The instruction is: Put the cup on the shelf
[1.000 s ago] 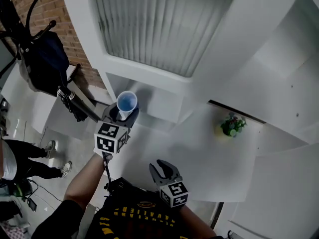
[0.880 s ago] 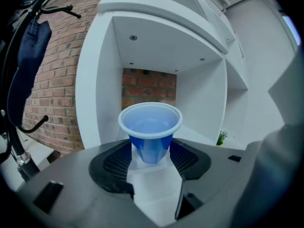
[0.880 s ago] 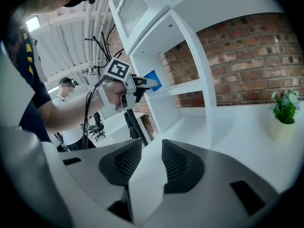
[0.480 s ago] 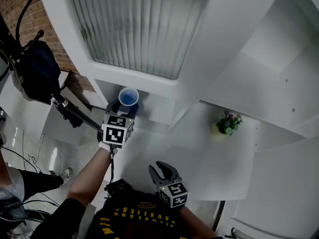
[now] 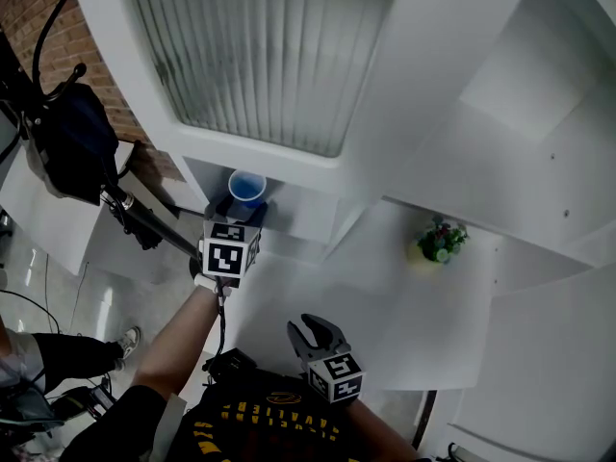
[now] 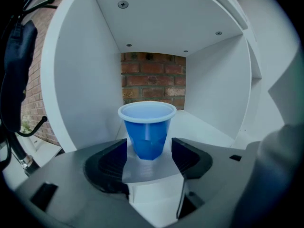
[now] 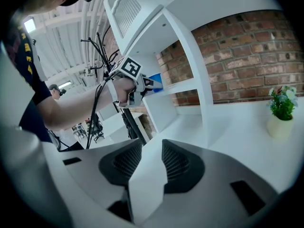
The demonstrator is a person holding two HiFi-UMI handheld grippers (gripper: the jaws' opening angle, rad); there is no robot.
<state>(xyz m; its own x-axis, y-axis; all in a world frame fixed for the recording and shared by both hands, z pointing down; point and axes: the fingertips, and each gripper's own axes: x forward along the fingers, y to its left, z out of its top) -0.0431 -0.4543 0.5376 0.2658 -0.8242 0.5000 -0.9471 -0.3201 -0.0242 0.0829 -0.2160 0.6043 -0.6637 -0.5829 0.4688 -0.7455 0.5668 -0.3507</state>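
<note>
Blue cup point(image 6: 148, 129) in left gripper point(image 6: 149, 152), at shelf point(image 6: 202, 126) front edge

Left arm outstretched, left gripper point(image 5: 239, 212) jaws clamped on cup point(image 6: 147, 129); right gripper point(image 5: 316, 327) low near torso, jaws apart, empty.

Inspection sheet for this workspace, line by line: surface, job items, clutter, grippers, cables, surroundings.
Surface: white counter, no spills seen.
Job's things: blue cup upright at the mouth of the shelf compartment; whether its base rests on the shelf cannot be told.
Clutter: small potted plant on the counter.
Grippers: left gripper shut on the cup; right gripper open, empty, by the counter's near edge.
Cables: black cable along the left forearm.
Surroundings: brick wall behind the compartment, dark bag at left, ribbed panel above.
</note>
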